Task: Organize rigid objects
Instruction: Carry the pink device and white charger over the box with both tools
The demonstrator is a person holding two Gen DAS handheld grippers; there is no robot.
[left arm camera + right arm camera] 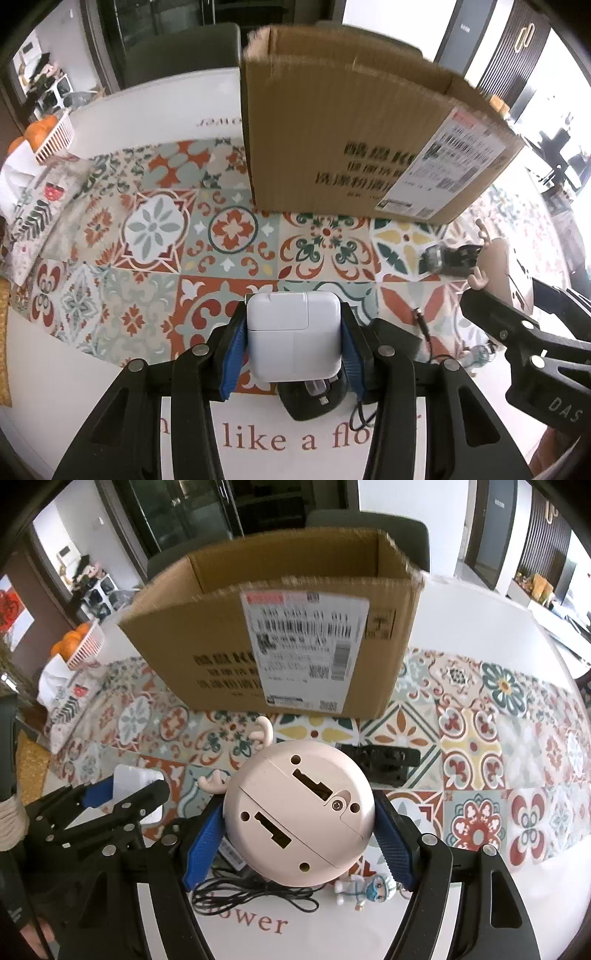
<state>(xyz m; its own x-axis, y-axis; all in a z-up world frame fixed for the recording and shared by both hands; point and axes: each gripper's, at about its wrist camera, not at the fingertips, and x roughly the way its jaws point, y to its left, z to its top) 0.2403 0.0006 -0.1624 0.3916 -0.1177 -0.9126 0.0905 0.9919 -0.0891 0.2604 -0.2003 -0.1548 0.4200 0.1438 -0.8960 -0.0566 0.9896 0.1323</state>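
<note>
Your left gripper (293, 338) clamps the slick, rigid white charger (293, 338) by its flat sides; your right gripper (299, 836) pinches the round pink toy (299, 814), so hold it firmly.

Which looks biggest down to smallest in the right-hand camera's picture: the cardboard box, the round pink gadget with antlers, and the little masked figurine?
1. cardboard box
2. round pink gadget, gripped close to the lens by the right gripper, so nearness enlarges it
3. masked figurine, clearly the smallest
</note>
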